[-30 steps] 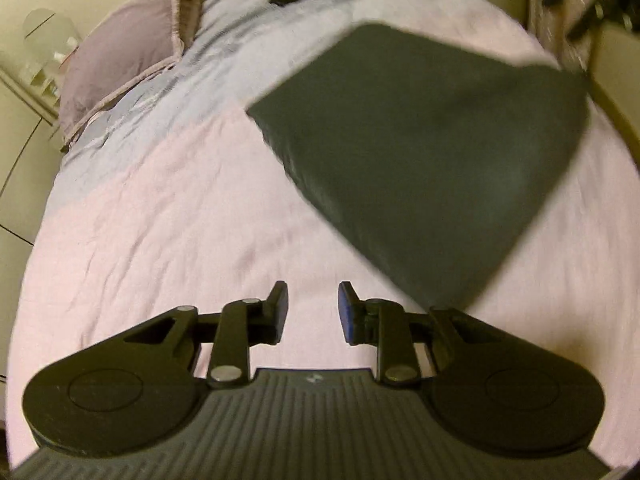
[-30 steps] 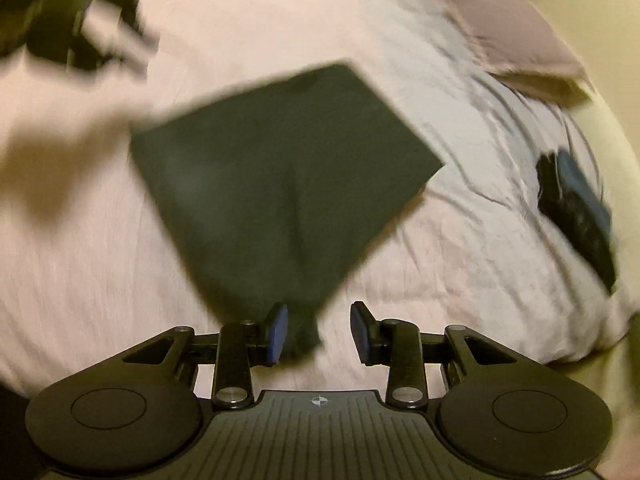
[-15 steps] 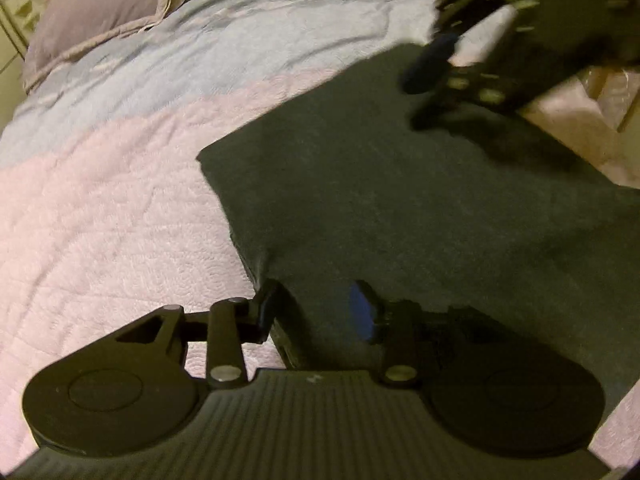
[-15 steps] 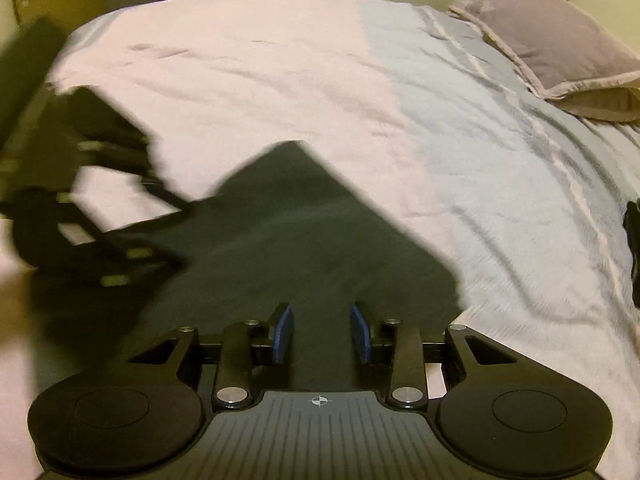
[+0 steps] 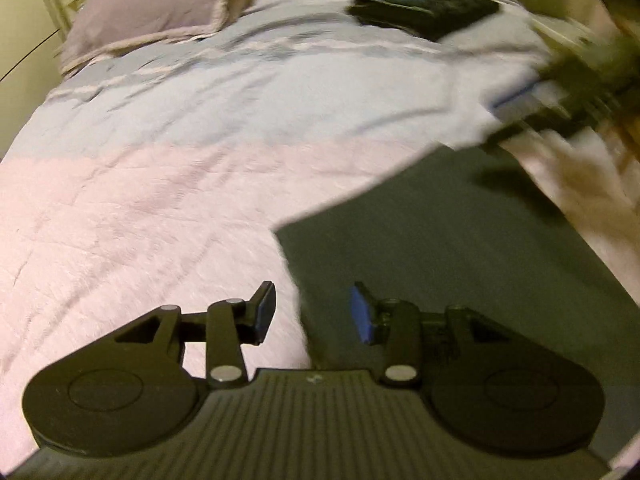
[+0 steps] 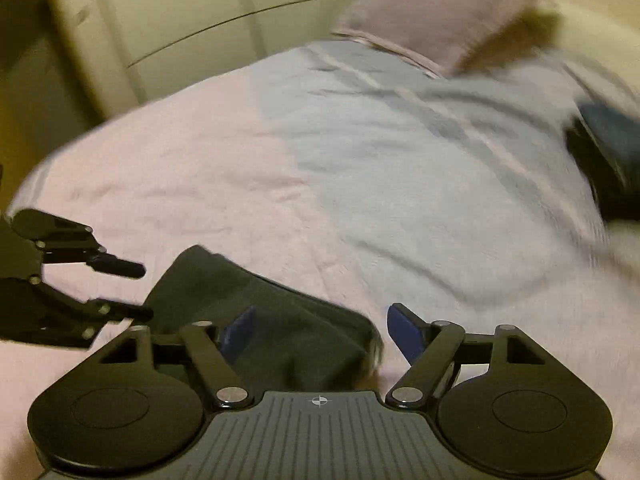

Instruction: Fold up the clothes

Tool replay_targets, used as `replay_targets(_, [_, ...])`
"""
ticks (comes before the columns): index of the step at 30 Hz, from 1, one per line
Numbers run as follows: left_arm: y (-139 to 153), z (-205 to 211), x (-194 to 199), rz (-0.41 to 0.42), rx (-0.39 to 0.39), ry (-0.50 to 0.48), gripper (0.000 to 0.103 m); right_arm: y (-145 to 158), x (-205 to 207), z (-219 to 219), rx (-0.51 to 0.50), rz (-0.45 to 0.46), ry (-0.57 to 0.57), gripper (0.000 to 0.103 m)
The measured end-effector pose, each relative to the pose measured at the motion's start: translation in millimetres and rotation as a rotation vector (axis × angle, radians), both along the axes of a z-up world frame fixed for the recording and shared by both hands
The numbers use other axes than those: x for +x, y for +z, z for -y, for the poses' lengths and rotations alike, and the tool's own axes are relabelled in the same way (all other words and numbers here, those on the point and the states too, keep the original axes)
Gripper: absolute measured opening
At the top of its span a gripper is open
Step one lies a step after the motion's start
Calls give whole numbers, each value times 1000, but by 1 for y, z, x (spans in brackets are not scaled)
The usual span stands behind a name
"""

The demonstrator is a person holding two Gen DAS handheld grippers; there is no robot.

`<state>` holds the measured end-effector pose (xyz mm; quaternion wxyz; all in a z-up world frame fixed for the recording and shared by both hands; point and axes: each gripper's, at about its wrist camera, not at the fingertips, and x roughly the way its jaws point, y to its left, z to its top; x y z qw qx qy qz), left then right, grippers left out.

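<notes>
Lying flat on the pink-and-blue bedspread (image 5: 168,184), the dark grey folded garment (image 5: 460,264) fills the 3 to 5 o'clock part of the left wrist view, its near-left corner at about the centre. The left gripper (image 5: 312,312) hangs with jaws spread apart and nothing between them, its left pad over bare bedspread and its right pad over the cloth edge. The right gripper (image 6: 320,334) is wide open too, straddling the garment's end without pinching it. At 11 o'clock sits a mauve pillow (image 5: 152,8); at 1 o'clock, a stack of dark folded clothes (image 5: 424,4) (blurred by motion).
</notes>
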<state>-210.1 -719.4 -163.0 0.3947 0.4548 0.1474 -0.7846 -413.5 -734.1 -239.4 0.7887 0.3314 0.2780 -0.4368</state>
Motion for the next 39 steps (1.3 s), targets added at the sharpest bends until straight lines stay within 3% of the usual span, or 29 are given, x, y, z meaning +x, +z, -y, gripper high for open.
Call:
replay_targets(2, [-8,22,2,-38,46,53,38,-17,-10,3,97,62,-58,75])
replay_targets(3, [-13,33,3,-74,91,81,38,-26,-14,4,142,99,-82,60])
replay_targets(4, [-15,38,5,-104,130,97,28,-31,-18,4,176,130,-99,31])
replay_targets(5, [-14,38,7,-114,139,95,17,-31,-21,5,194,151,-107,28])
replay_targets(7, [-11,37,11,-131,153,90,13,-26,-24,6,216,183,-114,16])
replay_targets(9, [0,26,12,-99,93,84,11,-9,-18,7,188,173,-87,15])
replay_targets(11, [-1,25,17,-103,96,127,10,-4,-15,15,178,173,-63,14])
replay_targets(14, [-17,33,14,-86,133,155,10,-26,-17,32,237,177,-65,15])
replay_targets(18, [-24,40,10,-72,145,146,15,-43,-40,37,285,270,-105,15])
replay_targets(20, [-22,41,15,-74,149,150,22,-35,-45,29,257,248,-125,29])
replay_targets(21, [-19,38,16,-64,140,145,23,-31,-48,25,243,236,-134,30])
replay_targets(26, [-2,20,21,-27,80,133,23,13,-52,-5,145,174,-152,30])
replay_targets(31, [24,-32,39,-57,20,107,22,43,-18,-66,97,161,-5,30])
replay_targets(34, [20,-72,40,-78,61,32,22,25,7,-101,151,132,67,30])
replay_targets(36, [5,-92,37,-47,93,-17,22,9,23,-123,194,108,109,30])
replay_targets(39, [-22,-102,38,20,110,-25,24,-15,19,-146,209,-24,93,30])
